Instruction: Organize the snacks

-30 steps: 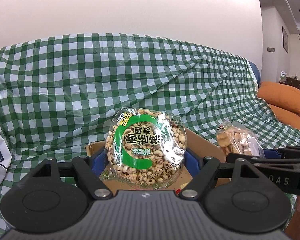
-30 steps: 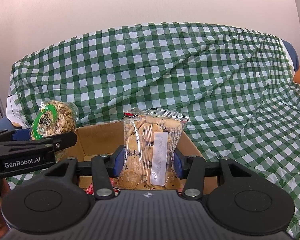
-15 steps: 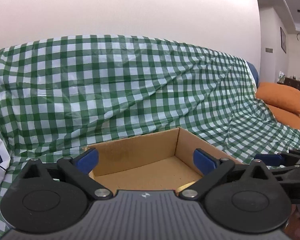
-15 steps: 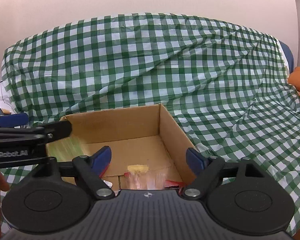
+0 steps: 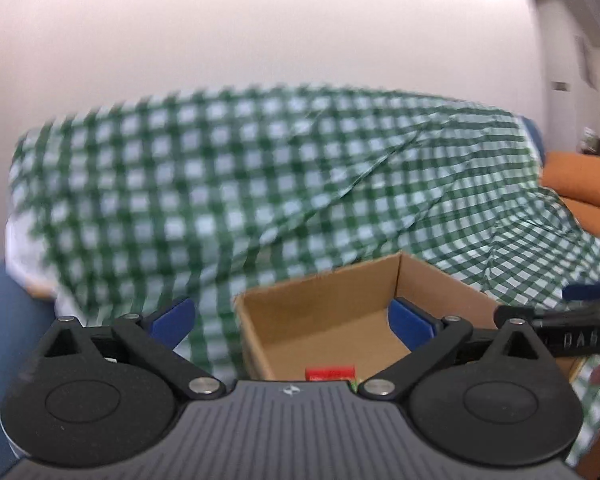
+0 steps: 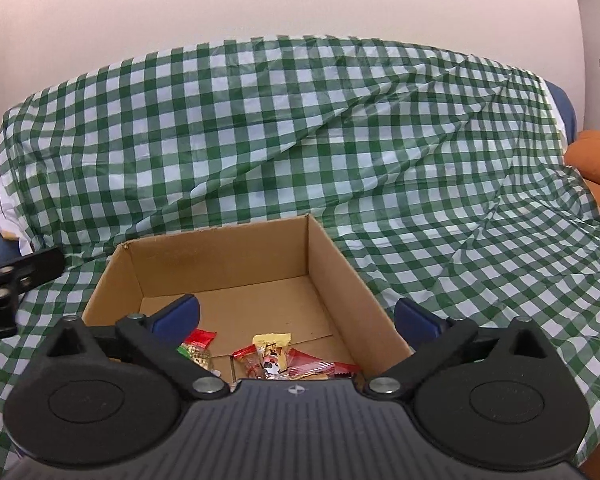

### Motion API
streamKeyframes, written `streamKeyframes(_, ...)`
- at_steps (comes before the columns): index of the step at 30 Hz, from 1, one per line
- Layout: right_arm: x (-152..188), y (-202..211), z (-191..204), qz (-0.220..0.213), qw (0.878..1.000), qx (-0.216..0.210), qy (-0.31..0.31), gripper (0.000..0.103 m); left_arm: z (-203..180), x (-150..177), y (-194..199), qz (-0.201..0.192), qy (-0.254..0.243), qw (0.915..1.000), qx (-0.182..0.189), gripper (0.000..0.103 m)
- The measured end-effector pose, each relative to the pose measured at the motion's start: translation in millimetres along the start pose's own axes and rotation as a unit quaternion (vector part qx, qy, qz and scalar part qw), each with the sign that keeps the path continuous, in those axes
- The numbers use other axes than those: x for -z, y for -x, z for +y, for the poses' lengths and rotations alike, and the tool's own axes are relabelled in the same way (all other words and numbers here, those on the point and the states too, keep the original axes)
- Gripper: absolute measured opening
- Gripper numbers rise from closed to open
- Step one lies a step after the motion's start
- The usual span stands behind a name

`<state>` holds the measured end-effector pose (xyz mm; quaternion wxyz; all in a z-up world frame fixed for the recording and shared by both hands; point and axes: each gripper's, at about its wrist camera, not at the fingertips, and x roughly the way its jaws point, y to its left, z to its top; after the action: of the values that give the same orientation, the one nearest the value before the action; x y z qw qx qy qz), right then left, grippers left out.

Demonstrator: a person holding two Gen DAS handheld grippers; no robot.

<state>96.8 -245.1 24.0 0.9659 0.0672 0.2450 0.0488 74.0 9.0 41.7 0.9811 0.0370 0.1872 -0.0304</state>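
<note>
An open cardboard box (image 6: 220, 256) sits on the checked cloth, and its far wall (image 5: 320, 292) also shows in the blurred left wrist view. Several small snack packs lie at its near end: a red-and-green pack (image 6: 198, 342), a yellow-topped pack (image 6: 271, 350) and red wrappers (image 6: 312, 364). My right gripper (image 6: 297, 310) hovers over the box, its jaws opening with nothing between them. My left gripper (image 5: 290, 314) stands open and empty over the box's left wall, with a red pack (image 5: 330, 372) just below it. The box's near edge is hidden by both gripper bodies.
A green-and-white checked cloth (image 6: 340, 140) covers the sofa behind and around the box. An orange cushion (image 6: 598, 160) lies at the right, and a white wall rises behind. One finger of my left gripper (image 6: 20, 272) shows at the left edge of the right wrist view.
Both grippers opened and let go: the green-labelled cereal bag left the left jaws and the biscuit bag left the right. Both bags dropped out of sight. The left gripper shifted left and up.
</note>
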Motion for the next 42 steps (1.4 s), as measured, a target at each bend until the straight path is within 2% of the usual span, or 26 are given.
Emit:
streamKeyframes(2,0,6,-2,0.003,1.000,-0.001,-0.001,0.103,1,-8,15,0.020,0.012,0.9996,-0.019,0.103)
streamKeyframes(4,2,13,-3,0.009,1.000,0.004,0.005,0.103,-7,-14,27,0.032,-0.002,0.9978,-0.058,0.103)
streamKeyframes(6,6,22,-6,0.013,1.000,0.014,0.001,0.103,-15,-16,36,0.047,-0.011,0.9961,-0.074,0.103)
streamKeyframes(10,14,44,-14,0.022,1.000,0.010,-0.012,0.103,-24,3,57,0.075,0.035,0.9957,-0.043,0.103)
streamKeyframes(12,19,53,-16,0.025,1.000,0.013,-0.008,0.103,-25,30,73,0.058,0.058,0.9956,-0.045,0.103)
streamKeyframes(13,21,55,-17,0.029,0.999,0.014,-0.007,0.103,-27,46,78,0.053,0.053,0.9956,-0.055,0.103)
streamKeyframes(15,27,61,-20,0.034,0.999,0.015,-0.007,0.103,-38,60,65,0.118,0.027,0.9893,-0.082,0.103)
streamKeyframes(16,29,61,-21,0.038,0.999,0.017,-0.008,0.103,-38,61,58,0.139,0.038,0.9875,-0.064,0.103)
streamKeyframes(17,31,61,-22,0.043,0.999,0.018,-0.006,0.103,-36,61,54,0.138,0.055,0.9882,-0.039,0.103)
streamKeyframes(18,32,60,-22,0.046,0.999,0.018,-0.002,0.103,-37,61,52,0.134,0.057,0.9887,-0.038,0.103)
streamKeyframes(21,34,54,-23,0.052,0.998,0.022,0.006,0.103,-40,63,47,0.134,0.040,0.9881,-0.063,0.103)
streamKeyframes(25,35,51,-22,0.057,0.998,0.016,0.001,0.103,-36,65,39,0.163,0.067,0.9824,-0.063,0.103)
streamKeyframes(31,38,48,-8,0.060,0.997,0.014,0.036,0.103,-29,70,29,0.188,0.087,0.9768,-0.054,0.103)
streamKeyframes(42,39,47,2,0.059,0.996,0.010,0.059,0.103,-30,71,27,0.190,0.097,0.9757,-0.052,0.103)
